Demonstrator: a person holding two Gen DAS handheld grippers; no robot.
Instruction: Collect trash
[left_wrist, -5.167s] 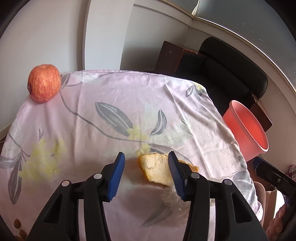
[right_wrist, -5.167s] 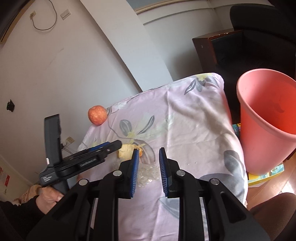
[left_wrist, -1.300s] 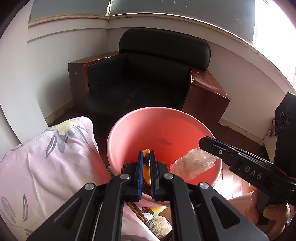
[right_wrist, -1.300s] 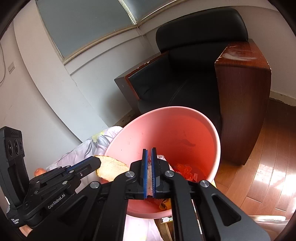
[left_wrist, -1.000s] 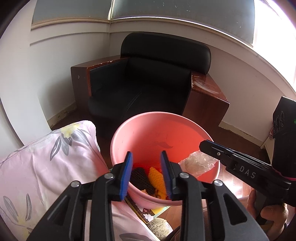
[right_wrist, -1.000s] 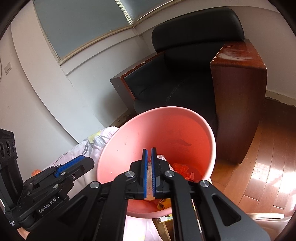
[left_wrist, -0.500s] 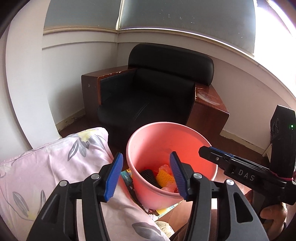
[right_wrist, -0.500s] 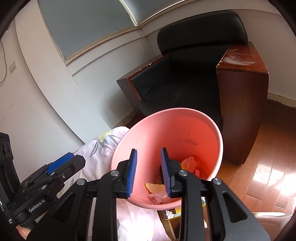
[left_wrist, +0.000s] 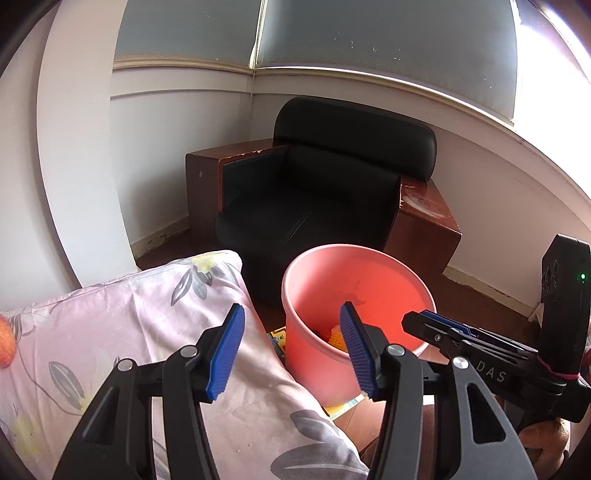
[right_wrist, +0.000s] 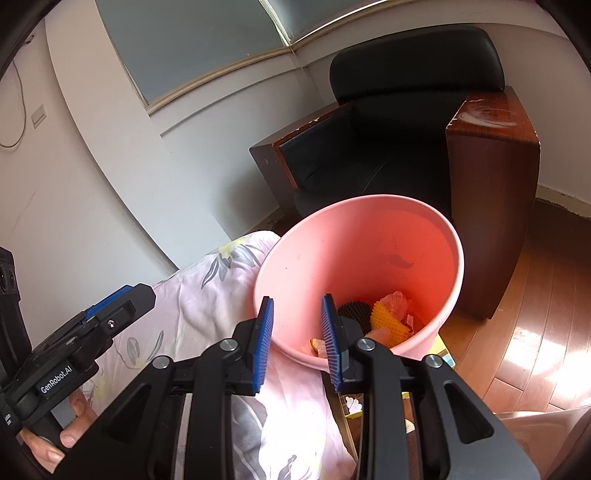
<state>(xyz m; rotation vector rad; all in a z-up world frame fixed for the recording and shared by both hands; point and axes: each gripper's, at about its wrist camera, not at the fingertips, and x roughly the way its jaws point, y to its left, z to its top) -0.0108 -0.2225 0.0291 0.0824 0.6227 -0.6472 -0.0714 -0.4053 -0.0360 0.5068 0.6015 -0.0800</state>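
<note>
Both tongs are empty and stand apart: the left tongs (left_wrist: 291, 350) gape wide, the right tongs (right_wrist: 297, 345) show a narrower gap, with nothing between the blue pads of either. The collected trash (right_wrist: 388, 319), an orange mesh piece, a dark mesh piece and pale scraps, lies at the bottom of the pink waste bucket (right_wrist: 456, 254), which stands on the floor against the right edge of the worktop (left_wrist: 122, 317), in front of a black armchair (left_wrist: 332, 199). The step in hand appears to be the return from the bucket to the worktop for further trash. To do it well, lift both tongs clear of the bucket rim before swinging across, so the light bucket is not tipped; keep the pads apart during the travel; and keep the two tools separated, since they sit close together here. An apple (left_wrist: 5, 341) shows at the far left edge of the floral cloth; it is whole fruit and probably not trash. Readable writing: "GenRobot.AI" on the left tool body in the right wrist view, and "DAS" on the right tool body in the left wrist view.
</note>
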